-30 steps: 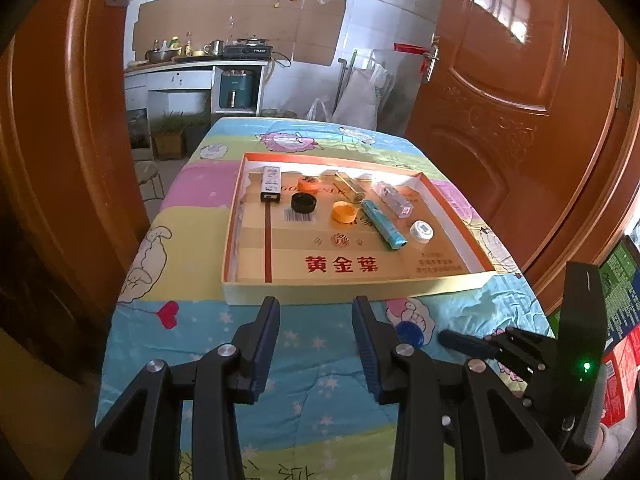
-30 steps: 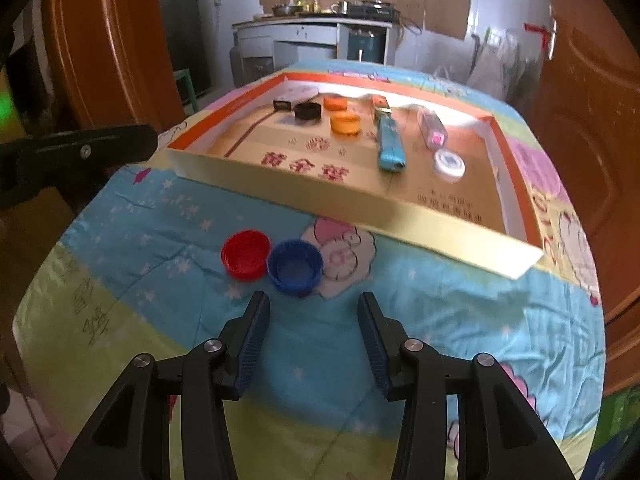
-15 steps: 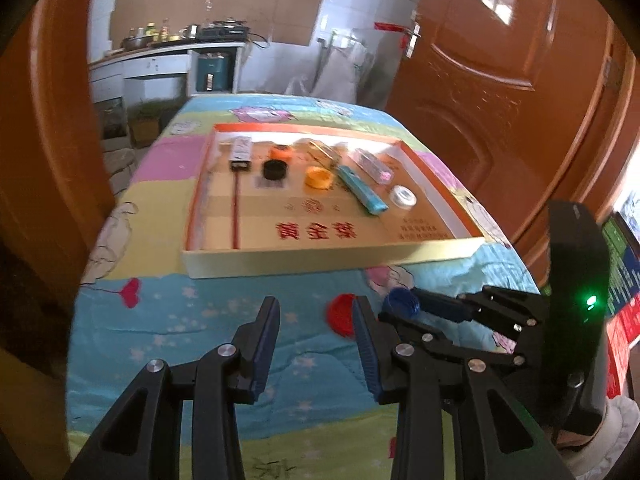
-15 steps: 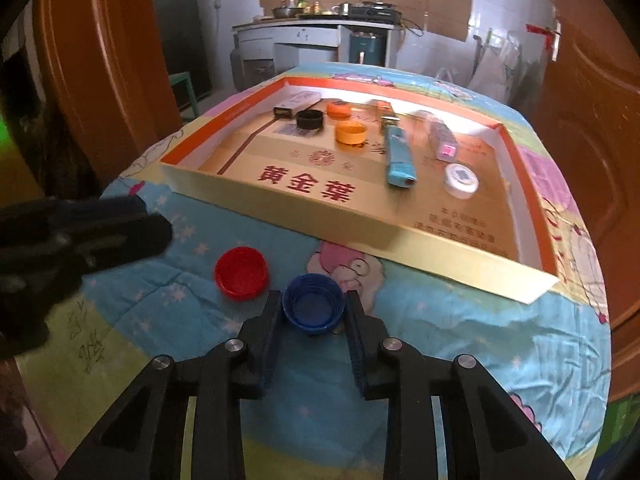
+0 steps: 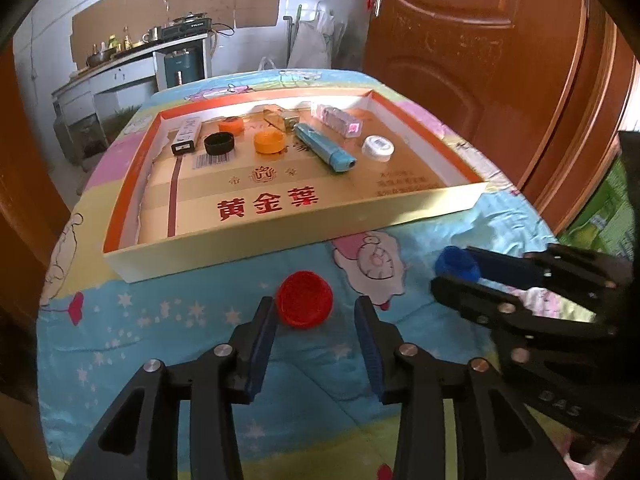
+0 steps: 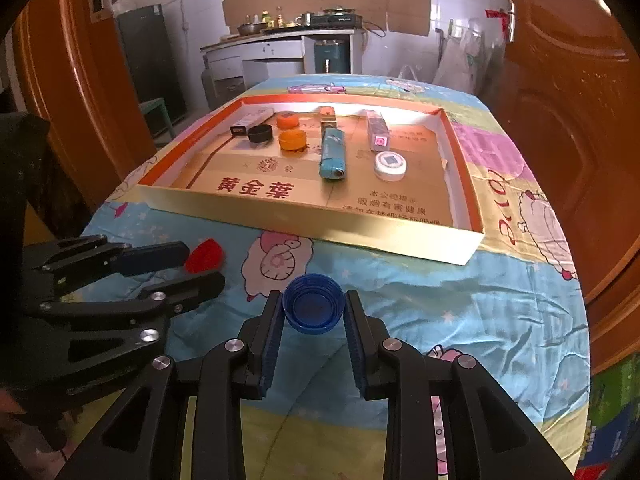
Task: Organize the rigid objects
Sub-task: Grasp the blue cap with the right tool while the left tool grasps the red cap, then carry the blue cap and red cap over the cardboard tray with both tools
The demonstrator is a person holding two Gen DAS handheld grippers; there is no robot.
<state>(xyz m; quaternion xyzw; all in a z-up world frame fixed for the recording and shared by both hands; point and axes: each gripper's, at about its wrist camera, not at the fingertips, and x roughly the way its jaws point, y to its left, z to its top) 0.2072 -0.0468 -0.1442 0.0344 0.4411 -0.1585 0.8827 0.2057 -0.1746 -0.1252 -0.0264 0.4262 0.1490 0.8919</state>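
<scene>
In front of the box (image 6: 312, 228), the right hand-held gripper (image 6: 313, 316) is pinching the blue cap (image 6: 313, 309); the left hand-held gripper (image 5: 315, 314), spread, should be centring on the red cap (image 5: 305, 299).

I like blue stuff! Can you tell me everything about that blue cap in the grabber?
The blue bottle cap is round, looks like plastic, with ridged sides. Its hollow side faces up, so you can see inside it. It sits between the right gripper's two fingers, which press against its sides, just above or on the star-patterned cloth. It is outside the cardboard tray, near the tray's front wall, apart from the red cap.
</scene>
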